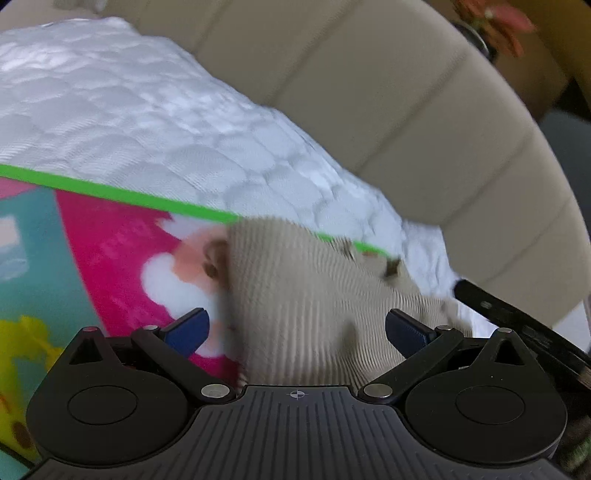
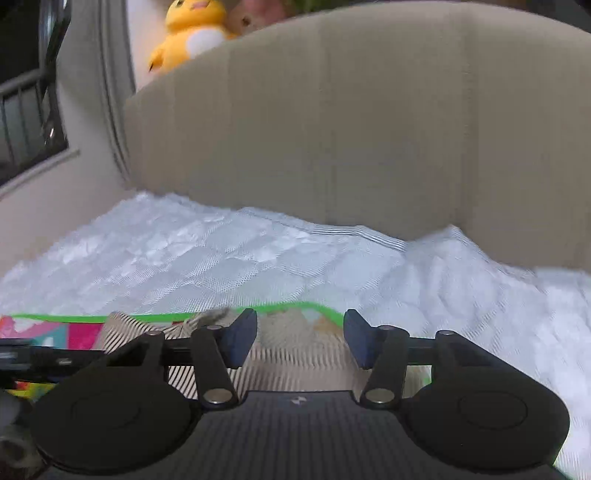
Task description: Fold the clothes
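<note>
The garment (image 1: 306, 295), a beige ribbed piece of clothing, lies bunched on a bright cartoon mat (image 1: 110, 236) with a green border, which is spread over a white quilted cover (image 1: 147, 122) on a bed. A beige padded headboard (image 1: 406, 110) runs behind the cover.

In the left wrist view, the left gripper (image 1: 297, 330) hangs over the garment with its 2 blue-tipped fingers (image 1: 190, 328) wide apart. The cloth fills the gap between them, but neither pad presses on it. At the right edge of that view, a black bar of the other tool reaches in beside the cloth.

In the right wrist view, the right gripper (image 2: 300, 339) is over the far edge of the garment (image 2: 295, 354), near the mat's green rim (image 2: 166, 316). Its fingers (image 2: 240, 339) stand partly apart with the ribbed cloth below and between them; no pinch on the fabric shows. The picture is blurred. A yellow plush toy (image 2: 188, 29) sits behind the headboard (image 2: 369, 129).
</note>
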